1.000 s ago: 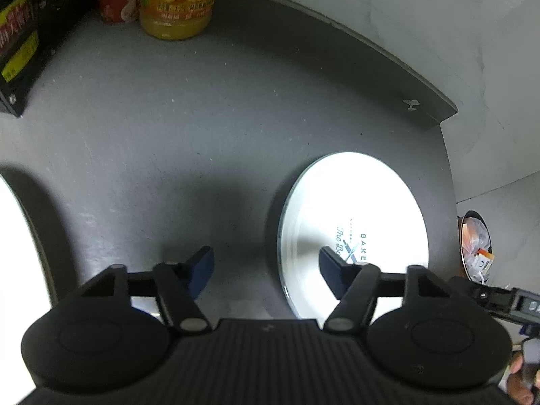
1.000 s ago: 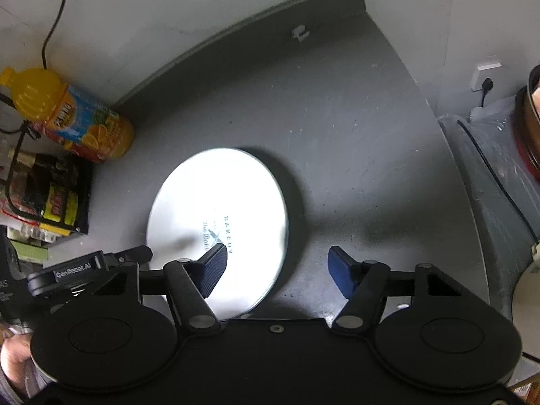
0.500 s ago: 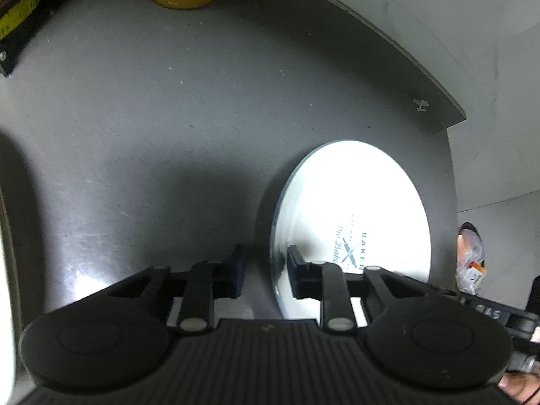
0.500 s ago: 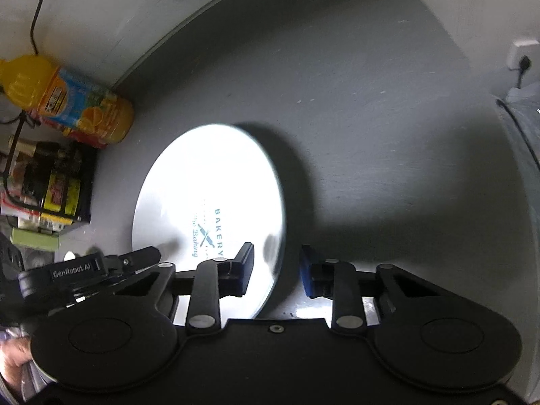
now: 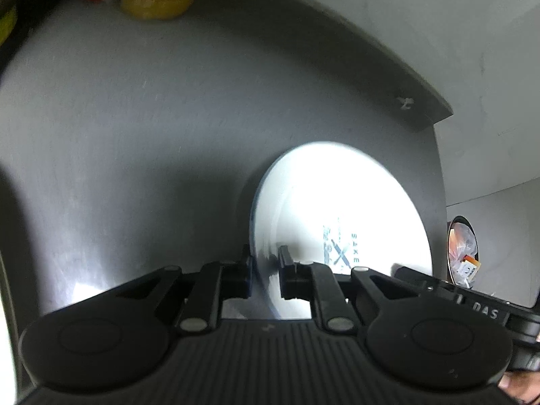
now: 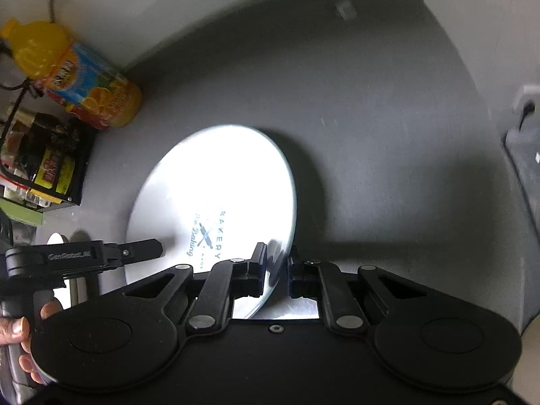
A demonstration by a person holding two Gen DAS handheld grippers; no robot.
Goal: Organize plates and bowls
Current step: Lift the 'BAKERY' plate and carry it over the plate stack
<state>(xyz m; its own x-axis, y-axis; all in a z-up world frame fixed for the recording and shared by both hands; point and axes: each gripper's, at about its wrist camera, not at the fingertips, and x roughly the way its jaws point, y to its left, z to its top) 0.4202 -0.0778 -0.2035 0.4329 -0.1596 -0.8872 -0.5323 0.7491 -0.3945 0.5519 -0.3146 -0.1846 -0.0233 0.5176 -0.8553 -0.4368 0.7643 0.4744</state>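
Note:
A white plate (image 5: 337, 216) with a blue "Bakery" print sits at the right of the grey counter (image 5: 135, 135). My left gripper (image 5: 265, 270) is shut on its left rim. My right gripper (image 6: 276, 270) is shut on the plate's (image 6: 216, 182) right rim. The plate looks tilted, its near edge raised between the fingers. The left gripper (image 6: 141, 253) also shows at the left of the right wrist view, the right gripper (image 5: 472, 303) at the right of the left wrist view.
An orange juice bottle (image 6: 77, 77) and a black box of packets (image 6: 40, 168) stand at the back left by the wall. The counter's right edge (image 5: 438, 202) lies just beyond the plate, with a bin (image 5: 462, 253) below. Another white plate edge (image 5: 6, 303) shows far left.
Both grippers have closed from wide open onto opposite rims of the plate. The plate's near edge has lifted slightly and the views have moved in closer.

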